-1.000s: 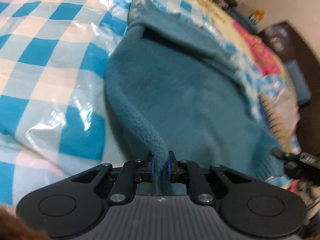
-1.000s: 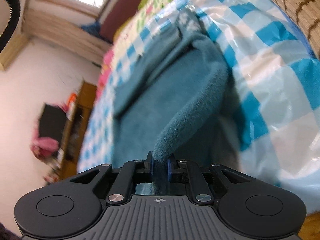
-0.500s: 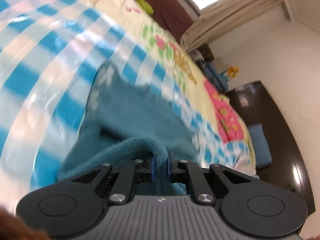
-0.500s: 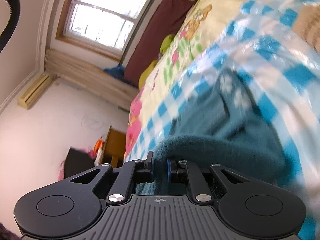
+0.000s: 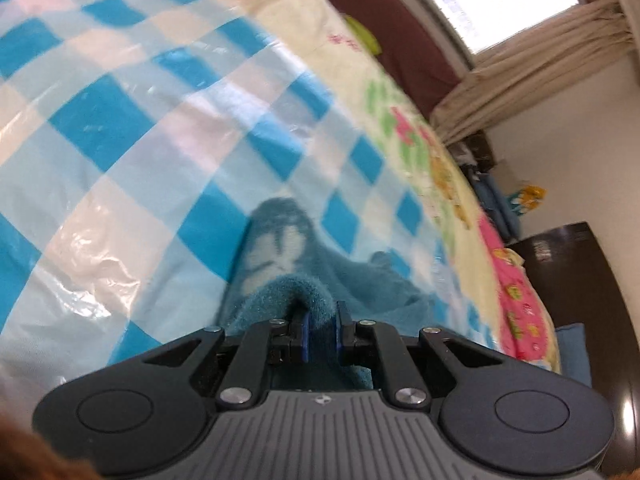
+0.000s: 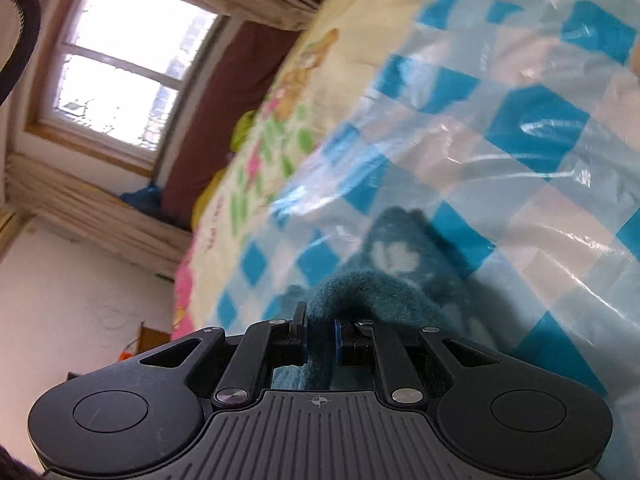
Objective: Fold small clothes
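Checked plastic sheet (image 5: 132, 184) spreads wide around teal garment (image 5: 288, 240), both grippers' fingers (image 5: 305, 338) pinching its edge.

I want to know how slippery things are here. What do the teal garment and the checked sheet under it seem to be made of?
The teal garment looks like soft fleece or brushed knit: its surface is fuzzy and matte, and it bends in a thick rounded fold. The checked sheet looks like thin glossy plastic film: it shows bright glare streaks and sharp crinkles. Whether cloth lies under that film cannot be told.
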Available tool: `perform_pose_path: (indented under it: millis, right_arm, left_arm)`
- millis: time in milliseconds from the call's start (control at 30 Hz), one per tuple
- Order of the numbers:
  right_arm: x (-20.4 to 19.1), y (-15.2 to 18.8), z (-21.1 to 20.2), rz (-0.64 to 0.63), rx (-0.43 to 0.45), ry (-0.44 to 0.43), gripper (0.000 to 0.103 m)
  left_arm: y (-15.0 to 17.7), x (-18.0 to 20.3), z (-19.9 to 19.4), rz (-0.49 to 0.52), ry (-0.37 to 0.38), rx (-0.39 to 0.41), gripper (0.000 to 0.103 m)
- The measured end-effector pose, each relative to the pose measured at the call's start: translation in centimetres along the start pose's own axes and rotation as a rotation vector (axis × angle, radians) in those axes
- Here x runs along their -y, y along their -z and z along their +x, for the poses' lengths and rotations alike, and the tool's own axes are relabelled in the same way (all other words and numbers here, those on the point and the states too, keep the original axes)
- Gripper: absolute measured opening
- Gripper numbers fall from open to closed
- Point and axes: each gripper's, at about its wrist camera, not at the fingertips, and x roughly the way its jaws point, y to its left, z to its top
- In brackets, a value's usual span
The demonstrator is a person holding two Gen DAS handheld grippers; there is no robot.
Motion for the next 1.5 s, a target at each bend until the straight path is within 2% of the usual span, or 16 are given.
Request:
perform_pose_path:
  millis: [167,233,333,400,667,800,867,967,1067,1133,1233,1300,1333,1400,1433,1500]
  right_arm:
    - [1.7,-0.6,1.6,0.079,-0.034,0.01,0.017]
    - [1.5,-0.7,1.7,0.079,-0.039,0.005,0.025]
    - [0.9,-0.8,1.3,0.07,-0.035,-0.022,0.037]
    - [0.6,-0.9,1.0,0.067,-0.031,-0.037,0.04]
    - [0.9,-1.4,0.0,0.094,-0.015,-0.082,0.045]
    - [1.1,-1.4,0.1,0.116,-0.014,-0.1,0.051]
    - [0.8,-1.4,-0.1,0.109,-0.004,-0.117,0.062]
    - [0.1,-1.9,-0.8,0.079,0.036,-0.134,0.069]
    - [-0.9,-2.3,-1.2,0.004,0.05,-0.093,0.069]
    - [-1.8,-2.1,-1.3,-0.113,0.053,-0.027,0.069]
    - [-3.3,-1.0,-0.7,-0.333,0.049,0.133,0.069]
    - [-3.6,-0.2,0.0,-0.418,0.027,0.181,0.069]
    - [-3.8,0.2,0.3,-0.451,0.021,0.199,0.066]
    - [-4.2,0.8,1.0,-0.538,0.025,0.278,0.052]
    - [-4.0,0.9,1.3,-0.558,0.015,0.306,0.042]
    - [-3.5,0.9,2.1,-0.569,-0.008,0.35,0.03]
  left_arm:
    - [-0.2,-0.3,-0.2,-0.031,0.032,0.008,0.016]
    - [-0.4,0.0,-0.3,-0.036,0.032,0.008,0.018]
    - [-0.6,0.0,-0.5,-0.087,0.048,0.007,0.029]
    - [-0.5,0.1,-0.7,-0.102,0.061,0.017,0.035]
    - [-0.5,3.4,-2.5,0.022,0.012,0.087,0.053]
    - [-1.3,3.5,-3.6,0.004,-0.002,0.168,0.06]
    - [-1.2,3.9,-3.9,0.039,-0.044,0.195,0.06]
    - [-0.5,4.6,-4.3,0.124,-0.105,0.205,0.06]
    - [0.6,5.4,-4.7,0.218,-0.161,0.234,0.06]
    - [1.5,6.3,-4.6,0.303,-0.199,0.248,0.06]
    - [2.9,7.3,-3.3,0.418,-0.249,0.217,0.06]
    - [3.8,7.5,-2.2,0.471,-0.286,0.201,0.06]
    - [4.0,7.5,-1.8,0.489,-0.308,0.198,0.06]
    - [4.2,7.1,-0.9,0.509,-0.356,0.192,0.06]
    - [4.2,6.8,-0.5,0.509,-0.381,0.185,0.06]
    - [3.7,5.6,0.2,0.482,-0.443,0.164,0.06]
